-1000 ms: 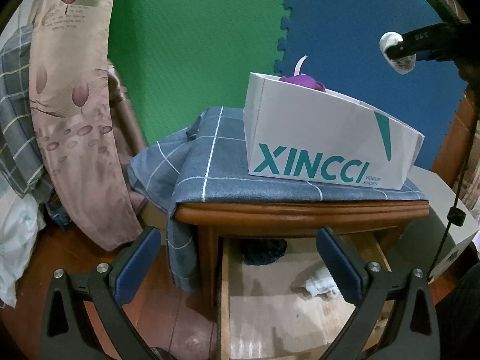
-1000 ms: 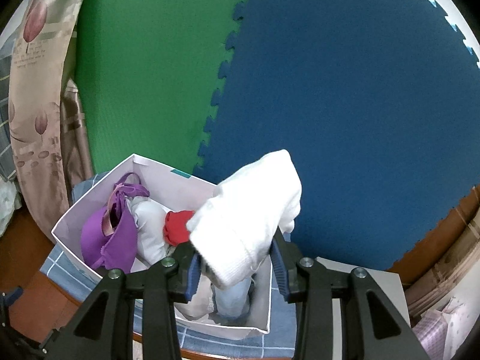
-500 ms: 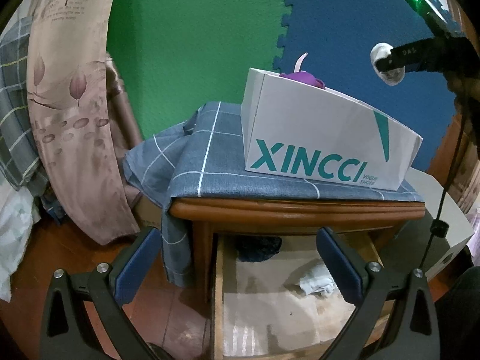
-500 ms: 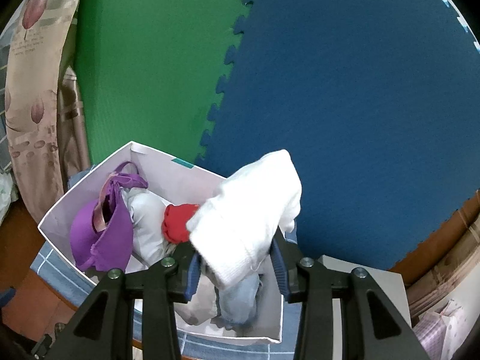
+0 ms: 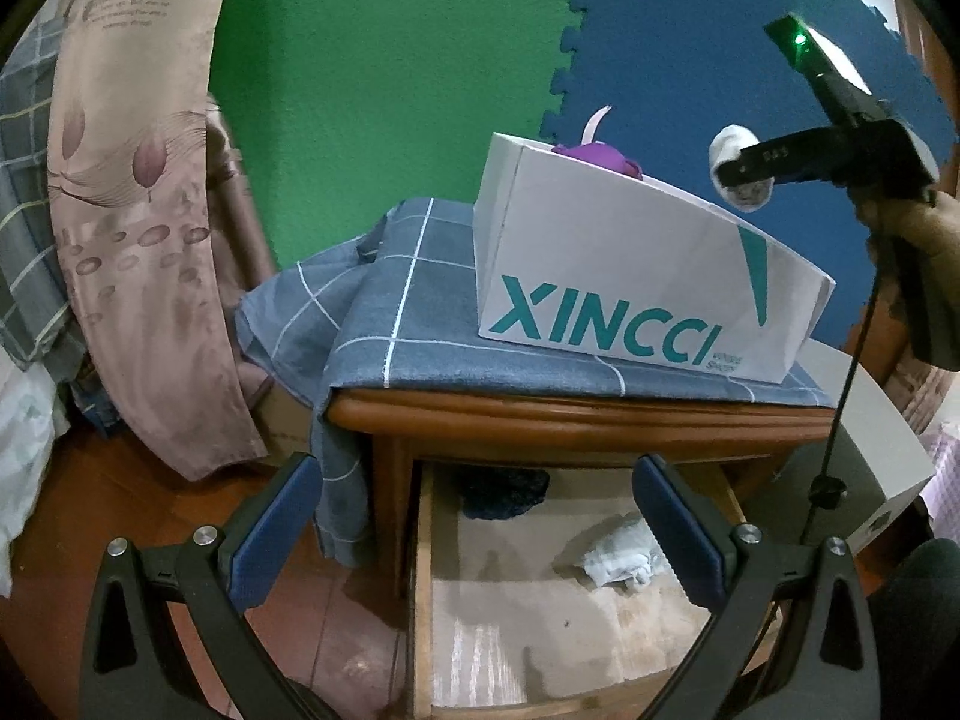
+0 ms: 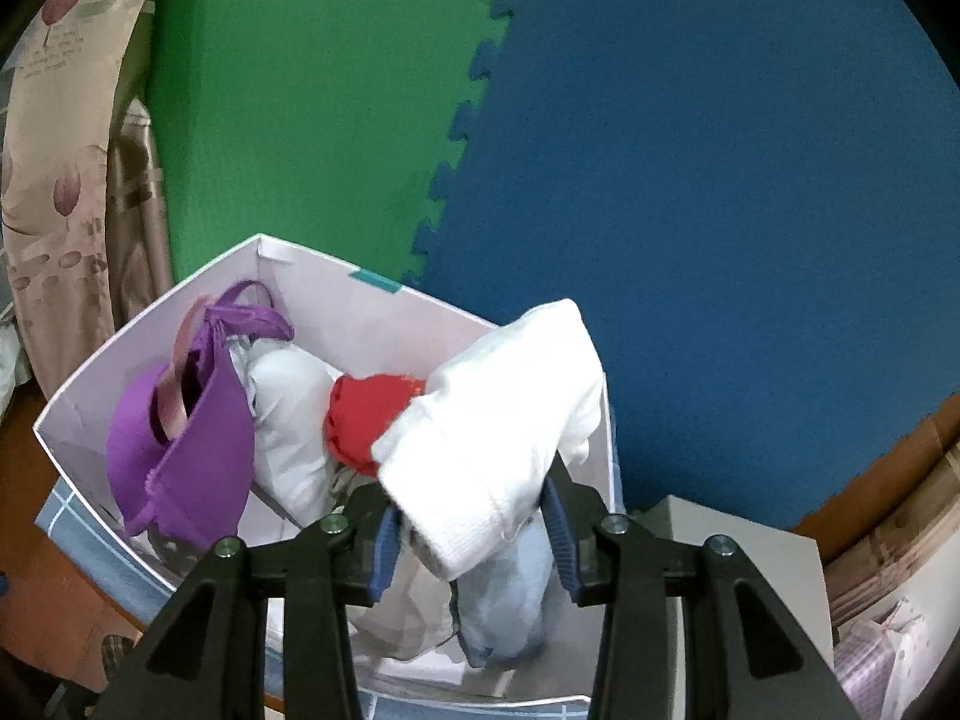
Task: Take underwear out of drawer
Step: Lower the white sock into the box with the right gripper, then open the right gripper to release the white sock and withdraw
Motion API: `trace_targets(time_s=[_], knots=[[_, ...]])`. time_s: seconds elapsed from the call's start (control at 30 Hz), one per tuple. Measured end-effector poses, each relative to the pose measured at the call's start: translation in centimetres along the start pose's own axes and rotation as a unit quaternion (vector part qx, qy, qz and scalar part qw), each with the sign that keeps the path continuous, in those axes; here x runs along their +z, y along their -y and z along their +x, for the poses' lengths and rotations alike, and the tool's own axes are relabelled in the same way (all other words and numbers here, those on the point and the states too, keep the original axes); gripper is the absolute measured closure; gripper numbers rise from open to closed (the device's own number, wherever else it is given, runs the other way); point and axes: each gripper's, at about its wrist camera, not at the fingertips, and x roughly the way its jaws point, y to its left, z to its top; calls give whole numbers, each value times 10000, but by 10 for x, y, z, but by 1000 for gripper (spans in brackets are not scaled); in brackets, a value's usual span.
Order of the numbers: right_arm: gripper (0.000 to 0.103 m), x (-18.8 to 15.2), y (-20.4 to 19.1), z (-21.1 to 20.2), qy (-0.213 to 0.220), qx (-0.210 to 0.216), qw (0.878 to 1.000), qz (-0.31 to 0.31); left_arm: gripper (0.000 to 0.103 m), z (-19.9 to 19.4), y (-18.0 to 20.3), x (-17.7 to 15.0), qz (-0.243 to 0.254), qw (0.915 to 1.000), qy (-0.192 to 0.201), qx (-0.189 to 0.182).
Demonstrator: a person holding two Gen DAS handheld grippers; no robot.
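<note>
White underwear [image 6: 498, 420] pinched in the closed right tool [image 6: 474, 540] above the box [image 6: 150, 324]; left tool [image 5: 474, 534] open.

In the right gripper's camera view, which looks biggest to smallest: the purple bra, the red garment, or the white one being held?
1. White garment, though it is nearest the camera, so this is unsure.
2. Purple bra, close behind.
3. Red garment, partly hidden.

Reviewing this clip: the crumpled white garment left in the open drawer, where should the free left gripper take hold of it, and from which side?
Grip the raised, bunched middle of the crumpled white garment, coming down from above through the wooden drawer's open top. It lies in a loose heap on the drawer floor, so its folds offer a ridge to pinch. The open left gripper already points that way.
</note>
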Motion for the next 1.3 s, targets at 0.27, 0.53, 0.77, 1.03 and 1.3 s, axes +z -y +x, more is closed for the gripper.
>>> trace_targets(time_s=[0.27, 0.53, 0.77, 1.03, 1.3], knots=[[61, -8, -6, 20, -142, 79, 9999, 11, 0, 2, 1, -2, 6, 9999, -88, -58], [57, -27, -3, 58, -664, 631, 9948, 450, 0, 6, 3, -4, 48, 9998, -179, -44], [54, -34, 7, 79, -973, 1128, 9842, 955, 0, 10, 6, -8, 158, 9996, -231, 41], [39, -40, 8, 72, -725, 1374, 9817, 1102, 0, 17, 14, -15, 436, 9985, -277, 203], [37, -40, 15, 63, -457, 1329, 9819, 1273, 0, 19, 31, -26, 917, 9952, -250, 232]])
